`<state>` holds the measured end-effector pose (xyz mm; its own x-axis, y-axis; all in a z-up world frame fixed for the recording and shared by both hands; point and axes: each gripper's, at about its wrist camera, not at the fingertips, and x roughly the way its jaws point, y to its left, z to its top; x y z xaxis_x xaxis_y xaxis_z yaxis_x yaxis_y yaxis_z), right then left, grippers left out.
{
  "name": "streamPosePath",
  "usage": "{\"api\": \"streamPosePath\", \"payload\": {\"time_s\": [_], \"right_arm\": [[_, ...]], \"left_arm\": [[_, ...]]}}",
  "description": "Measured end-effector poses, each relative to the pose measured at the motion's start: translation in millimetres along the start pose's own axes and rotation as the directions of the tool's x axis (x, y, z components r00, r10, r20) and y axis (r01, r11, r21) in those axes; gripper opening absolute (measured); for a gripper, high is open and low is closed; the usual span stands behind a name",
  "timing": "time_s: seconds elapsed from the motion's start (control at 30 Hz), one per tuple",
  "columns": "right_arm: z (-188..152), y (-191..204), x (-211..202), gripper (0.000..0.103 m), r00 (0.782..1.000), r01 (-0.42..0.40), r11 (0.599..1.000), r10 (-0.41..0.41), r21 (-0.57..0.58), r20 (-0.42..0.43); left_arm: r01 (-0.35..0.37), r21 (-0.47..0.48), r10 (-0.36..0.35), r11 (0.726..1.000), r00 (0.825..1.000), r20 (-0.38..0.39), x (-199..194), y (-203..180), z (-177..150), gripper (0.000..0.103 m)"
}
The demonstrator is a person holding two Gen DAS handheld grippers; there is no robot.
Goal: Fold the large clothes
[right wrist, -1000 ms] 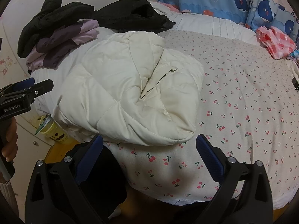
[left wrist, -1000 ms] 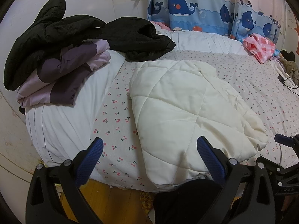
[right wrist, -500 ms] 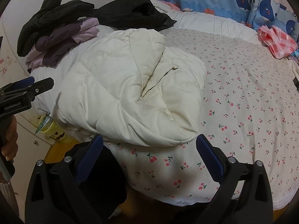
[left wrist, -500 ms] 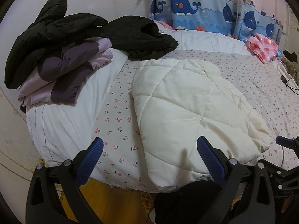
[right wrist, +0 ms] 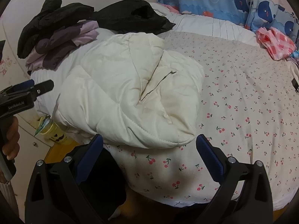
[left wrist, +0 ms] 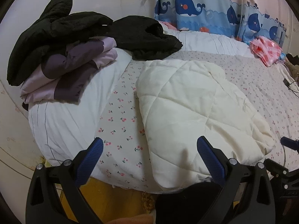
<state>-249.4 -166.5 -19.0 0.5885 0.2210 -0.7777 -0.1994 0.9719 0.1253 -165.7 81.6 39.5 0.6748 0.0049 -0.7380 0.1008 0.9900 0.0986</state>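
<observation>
Cream quilted jacket [left wrist: 196,112]: one, lying folded at the bed's near edge, its lower hem reaching that edge; in the right wrist view [right wrist: 130,97] its folded layers are bulging up with an open seam showing.
Bed [left wrist: 121,130]: cherry-print sheet lying bare to the left of the jacket and running wide and bare across the right half toward the far edge.
Left gripper [left wrist: 149,149]: fingers spread wide, gripping nothing, hovering just off the near edge, one finger over the sheet, the other over the jacket's hem.
Right gripper [right wrist: 149,147]: fingers spread wide, empty, hovering off the near edge just below the jacket's front corner.
Left corner: a white duvet roll [left wrist: 71,115] carrying one purple-and-lilac garment [left wrist: 74,69], with two black garments [left wrist: 56,31] lying on and behind it.
Far right corner: one pink checked cloth [left wrist: 265,50] sitting near the whale curtain [left wrist: 205,13].
Below the left edge: one yellow cup [right wrist: 54,132].
</observation>
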Motion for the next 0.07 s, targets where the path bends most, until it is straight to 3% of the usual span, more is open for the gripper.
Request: {"api": "streamPosePath", "payload": {"time_s": [0.07], "right_arm": [[0.6, 0.6, -1.9, 0.096, 1.000, 0.006, 1.000, -0.006, -0.004, 0.007]], "left_arm": [[0.007, 0.001, -0.007, 1.000, 1.000, -0.007, 1.2, -0.4, -0.8, 0.096]]}}
